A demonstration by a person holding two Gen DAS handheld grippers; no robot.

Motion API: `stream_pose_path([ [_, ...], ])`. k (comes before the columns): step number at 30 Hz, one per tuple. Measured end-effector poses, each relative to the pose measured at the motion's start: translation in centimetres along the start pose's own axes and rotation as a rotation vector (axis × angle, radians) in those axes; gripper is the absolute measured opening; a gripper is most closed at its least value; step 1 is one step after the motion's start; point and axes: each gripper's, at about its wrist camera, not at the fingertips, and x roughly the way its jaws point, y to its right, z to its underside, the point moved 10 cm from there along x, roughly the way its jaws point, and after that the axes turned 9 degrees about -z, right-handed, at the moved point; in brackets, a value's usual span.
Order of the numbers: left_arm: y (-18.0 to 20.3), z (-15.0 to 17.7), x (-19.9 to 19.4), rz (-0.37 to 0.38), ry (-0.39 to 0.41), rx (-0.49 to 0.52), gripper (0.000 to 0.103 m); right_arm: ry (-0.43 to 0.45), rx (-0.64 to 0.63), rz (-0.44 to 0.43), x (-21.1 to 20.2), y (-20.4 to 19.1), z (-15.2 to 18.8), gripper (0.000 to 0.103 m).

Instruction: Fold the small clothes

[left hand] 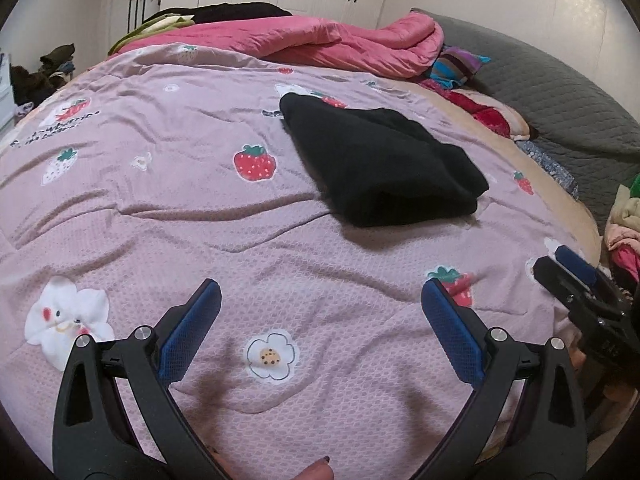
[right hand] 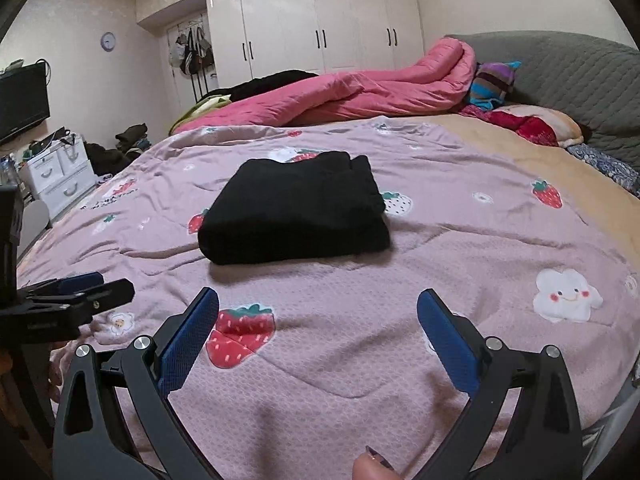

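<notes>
In the left wrist view, the left gripper (left hand: 321,300) is seen with its 2 blue-padded fingers spread wide apart above the lilac strawberry-print bedspread (left hand: 160,208), with nothing held between them. The folded black garment (left hand: 380,160) is found lying flat on that bedspread, ahead of the gripper and slightly to its right, well apart from the fingertips. The right gripper (left hand: 568,268) is caught at the right edge, largely cut off by the frame; its jaw spacing cannot be judged from this angle. A fingertip (left hand: 316,470) is partly visible at the bottom edge, the rest of the hand being hidden. A pink quilt (left hand: 320,40) is noted bunched at the far side of the bed. In the right wrist view, the right gripper (right hand: 318,306) is likewise recorded as spread wide and empty over the bedspread (right hand: 440,248). The black garment (right hand: 292,212) is seen ahead and a little left of centre, its folded edge toward the camera, touched by neither tool. The left gripper (right hand: 80,292) enters from the left edge, side-on and partly cropped. White wardrobe doors (right hand: 320,20) stand behind the bed; the items hanging beside them are too small to identify.
</notes>
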Motion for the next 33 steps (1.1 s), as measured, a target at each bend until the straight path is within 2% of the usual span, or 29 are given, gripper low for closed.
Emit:
stream_pose_path([
  [4,-0.36,-0.02,0.08,-0.005,0.002,-0.013,0.094,-0.031,-0.02,0.011,0.68,-0.06,0.51,0.099],
  [23,-0.75,0.22,0.37,-0.059,-0.014,-0.01,0.094,-0.021,-0.011,0.02,0.57,0.38,0.43,0.099],
  [33,-0.75,0.17,0.28,-0.061,-0.011,-0.011,0.094,-0.022,-0.009,0.018,0.55,0.43,0.4,0.099],
])
